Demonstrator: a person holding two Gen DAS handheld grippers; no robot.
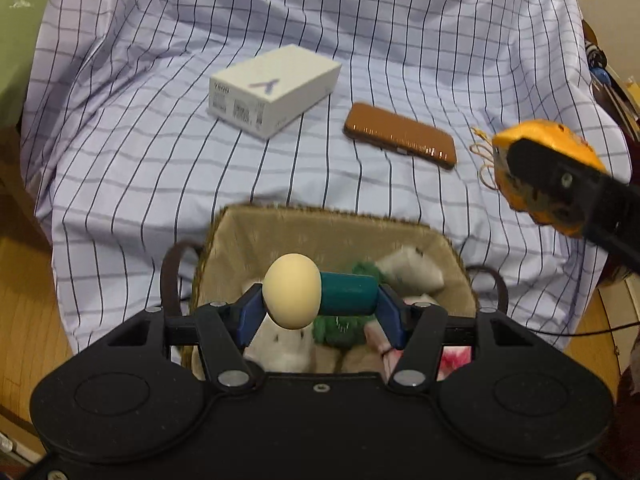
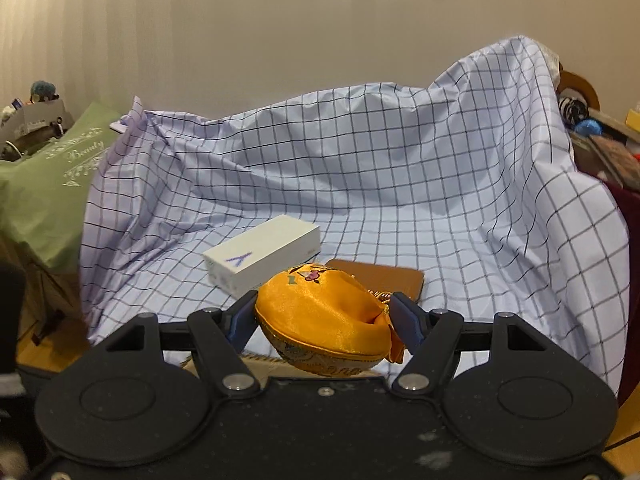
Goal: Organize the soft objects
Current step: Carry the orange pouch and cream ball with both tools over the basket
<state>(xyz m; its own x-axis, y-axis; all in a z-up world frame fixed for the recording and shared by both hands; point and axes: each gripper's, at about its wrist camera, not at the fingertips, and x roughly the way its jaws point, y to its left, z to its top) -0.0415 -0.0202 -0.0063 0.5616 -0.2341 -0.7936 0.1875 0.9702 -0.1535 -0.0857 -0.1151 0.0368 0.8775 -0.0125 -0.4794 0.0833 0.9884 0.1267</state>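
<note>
the left tool was clenched on a small peg doll with a cream head and a teal body, held sideways between the blue pads just above a lined wicker basket. the basket already held soft things: a green yarn-like piece and white plush toys. the right tool was grasping an orange satin pouch, squeezed between its pads and lifted off the checked cloth; in the left wrist view it hung to the right of the basket. farther back on the cloth lay a white box and, beside it, a brown phone case.
</note>
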